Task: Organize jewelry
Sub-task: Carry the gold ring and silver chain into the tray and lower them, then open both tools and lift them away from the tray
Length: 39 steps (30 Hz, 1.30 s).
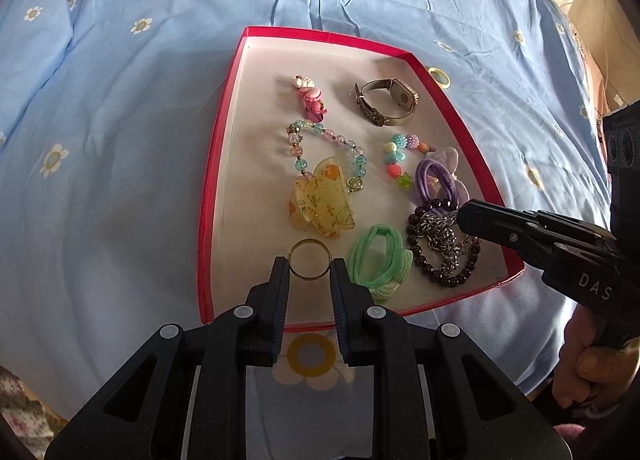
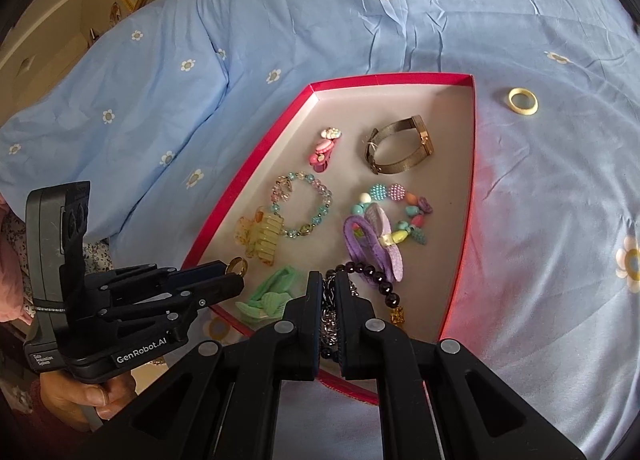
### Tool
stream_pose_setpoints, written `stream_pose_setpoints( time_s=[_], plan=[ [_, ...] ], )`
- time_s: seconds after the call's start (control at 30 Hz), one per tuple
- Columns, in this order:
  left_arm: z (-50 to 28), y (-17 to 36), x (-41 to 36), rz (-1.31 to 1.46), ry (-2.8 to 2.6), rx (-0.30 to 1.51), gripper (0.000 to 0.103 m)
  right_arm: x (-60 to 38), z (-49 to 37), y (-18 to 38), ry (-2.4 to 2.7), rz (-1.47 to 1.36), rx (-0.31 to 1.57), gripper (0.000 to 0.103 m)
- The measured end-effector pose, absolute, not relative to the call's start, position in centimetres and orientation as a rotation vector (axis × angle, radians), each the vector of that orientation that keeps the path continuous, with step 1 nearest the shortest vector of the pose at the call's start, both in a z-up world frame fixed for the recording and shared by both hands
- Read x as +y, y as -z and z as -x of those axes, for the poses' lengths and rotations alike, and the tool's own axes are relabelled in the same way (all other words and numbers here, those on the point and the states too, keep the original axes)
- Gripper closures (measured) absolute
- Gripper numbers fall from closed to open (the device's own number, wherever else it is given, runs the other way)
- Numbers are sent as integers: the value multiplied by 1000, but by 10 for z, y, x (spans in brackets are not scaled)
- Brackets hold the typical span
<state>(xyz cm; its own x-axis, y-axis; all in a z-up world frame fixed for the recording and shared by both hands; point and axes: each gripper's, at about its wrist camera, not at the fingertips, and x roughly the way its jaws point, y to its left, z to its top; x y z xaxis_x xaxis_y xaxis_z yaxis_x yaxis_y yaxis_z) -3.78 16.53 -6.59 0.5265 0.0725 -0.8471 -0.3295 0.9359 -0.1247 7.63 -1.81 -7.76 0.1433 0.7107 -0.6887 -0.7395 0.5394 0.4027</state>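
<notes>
While the red-walled tray [image 1: 216, 179] lay on the blue flowered bedspread [image 1: 120, 99], the left gripper [image 1: 310, 272] was clamped on a thin gold ring [image 1: 310, 260], held upright between the fingertips above the tray's near edge. The right gripper [image 2: 329, 292] was closed on a silver chain [image 2: 329, 320] tangled with a dark bead bracelet [image 2: 372, 278] at the tray's near right. Inside the tray lay a bronze mesh watch [image 1: 386, 101], a pink clip [image 1: 312, 97], a clear bead bracelet [image 1: 320, 143], a yellow claw clip [image 1: 322, 203], a green hair tie [image 1: 376, 260], a purple hair tie [image 1: 436, 177] and a multicoloured bead string [image 1: 400, 159]. Only the right wrist view showed clearly the cream ring [image 2: 523, 101] on the bedspread beyond the tray's far right corner; the left view clipped it behind the wall, yet alone showed the gold ring as a full circle
</notes>
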Motion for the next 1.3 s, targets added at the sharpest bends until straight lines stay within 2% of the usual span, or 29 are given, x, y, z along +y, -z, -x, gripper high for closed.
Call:
stream_pose_setpoints(
  time_s=[0.57, 0.8, 0.9, 0.97, 1.03, 1.1, 1.3],
  plan=[
    [33, 70, 163, 250, -261, 1016, 84, -16, -81, 90, -1037, 48, 1021, 97],
    [33, 71, 163, 255, -262, 1016, 83, -17, -82, 91, -1033, 43, 1025, 92],
    [32, 71, 162, 257, -259, 1013, 79, -19, -83, 91, -1025, 29, 1031, 91],
    [32, 71, 161, 263, -253, 1009, 73, -21, -84, 90, -1024, 18, 1031, 89],
    [33, 70, 159, 266, -250, 1005, 69, -24, -85, 88, -1024, 3, 1027, 80],
    [33, 69, 157, 267, -250, 1000, 64, -26, -85, 85, -1024, -1, 1014, 74],
    [39, 62, 157, 282, -269, 975, 54, -35, -82, 74, -1023, -27, 968, 69]
  ],
)
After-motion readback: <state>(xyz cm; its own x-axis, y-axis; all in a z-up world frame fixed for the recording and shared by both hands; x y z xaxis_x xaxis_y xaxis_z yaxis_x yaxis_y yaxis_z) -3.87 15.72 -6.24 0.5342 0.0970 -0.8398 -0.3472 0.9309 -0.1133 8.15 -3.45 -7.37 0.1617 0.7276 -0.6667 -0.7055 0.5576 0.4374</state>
